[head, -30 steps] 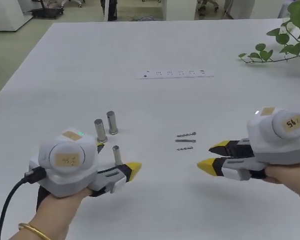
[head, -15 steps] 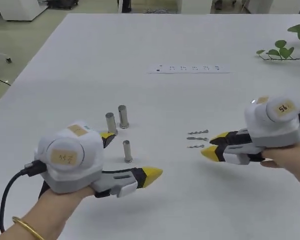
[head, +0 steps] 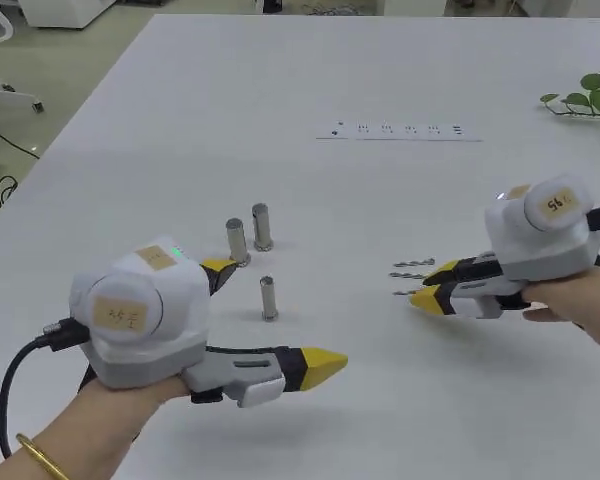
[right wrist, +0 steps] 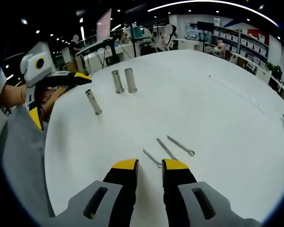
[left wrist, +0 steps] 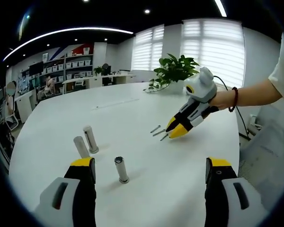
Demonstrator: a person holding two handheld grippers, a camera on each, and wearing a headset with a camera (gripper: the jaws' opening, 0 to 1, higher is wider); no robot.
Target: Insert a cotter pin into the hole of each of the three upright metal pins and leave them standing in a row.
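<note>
White workbench [head: 380, 60] bears 3 upright metal pins [head: 262, 227], 3 cotter pins [head: 412, 277]; left gripper [left wrist: 150, 163] fingers spread, right gripper [right wrist: 150, 164] barely parted.

three metal pins [head: 269, 298] upright (cotter pins [head: 411, 264] loose).

Three metal pins [head: 237, 241] stand upright on the left part of the counter [head: 280, 120]. Two stand side by side at the back, and the third stands alone nearer the person, close to the left claw [head: 277, 313]. Three cotter pins [head: 412, 277] lie in a row well to the right, just before the right claw [head: 432, 287]. A power strip [head: 400, 131] lies farther back. A plant [head: 590, 92] sits at the far right edge.
</note>
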